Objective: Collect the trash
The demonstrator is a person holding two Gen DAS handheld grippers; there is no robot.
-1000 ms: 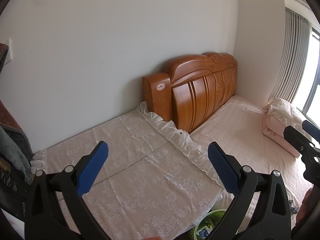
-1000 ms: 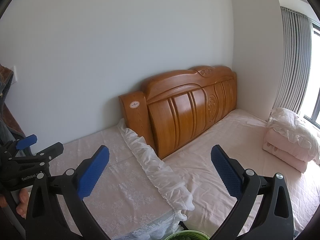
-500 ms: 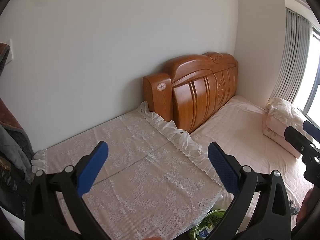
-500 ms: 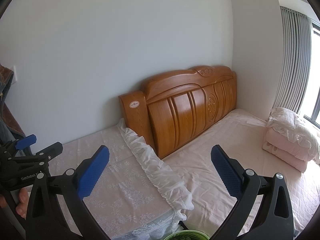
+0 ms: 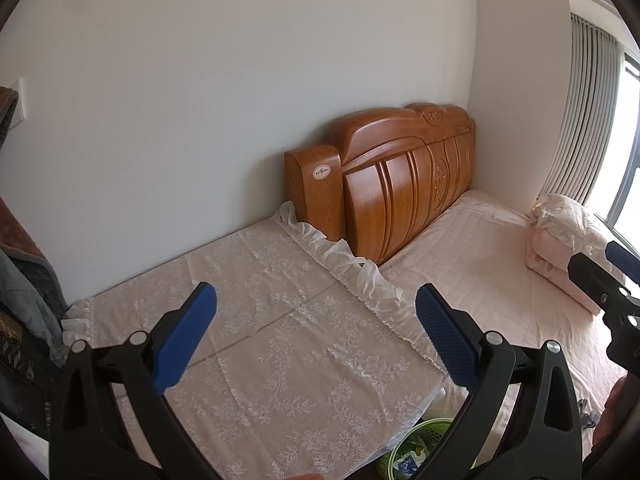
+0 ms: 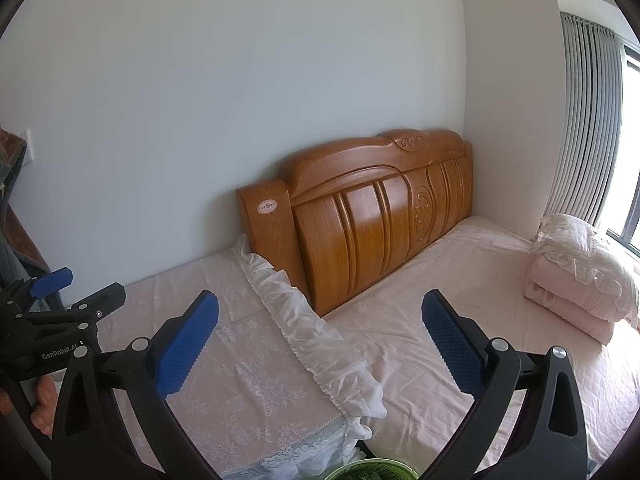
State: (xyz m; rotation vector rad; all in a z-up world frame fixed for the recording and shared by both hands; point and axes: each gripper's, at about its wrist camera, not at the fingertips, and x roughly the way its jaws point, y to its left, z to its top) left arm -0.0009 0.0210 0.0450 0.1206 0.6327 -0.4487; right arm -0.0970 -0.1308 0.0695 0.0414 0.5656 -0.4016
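Observation:
My left gripper (image 5: 316, 332) is open and empty, held above a table covered in a white lace cloth (image 5: 256, 320). My right gripper (image 6: 320, 336) is open and empty, held over the lace cloth's ruffled edge (image 6: 316, 340) and the bed. A green slotted waste basket (image 5: 416, 452) stands on the floor below the table's corner, with scraps of trash inside; its rim shows in the right wrist view (image 6: 368, 470). The left gripper shows at the left of the right wrist view (image 6: 76, 292), and the right gripper at the right edge of the left wrist view (image 5: 608, 276).
A bed with a pink sheet (image 6: 460, 320) and a carved wooden headboard (image 6: 372, 216) stands against the wall. Folded pink bedding (image 6: 580, 276) lies at the right near a window with grey blinds (image 6: 588, 120). Clothes (image 5: 20, 272) hang at the far left.
Almost nothing has changed; the left wrist view has drifted very slightly and both grippers stay open.

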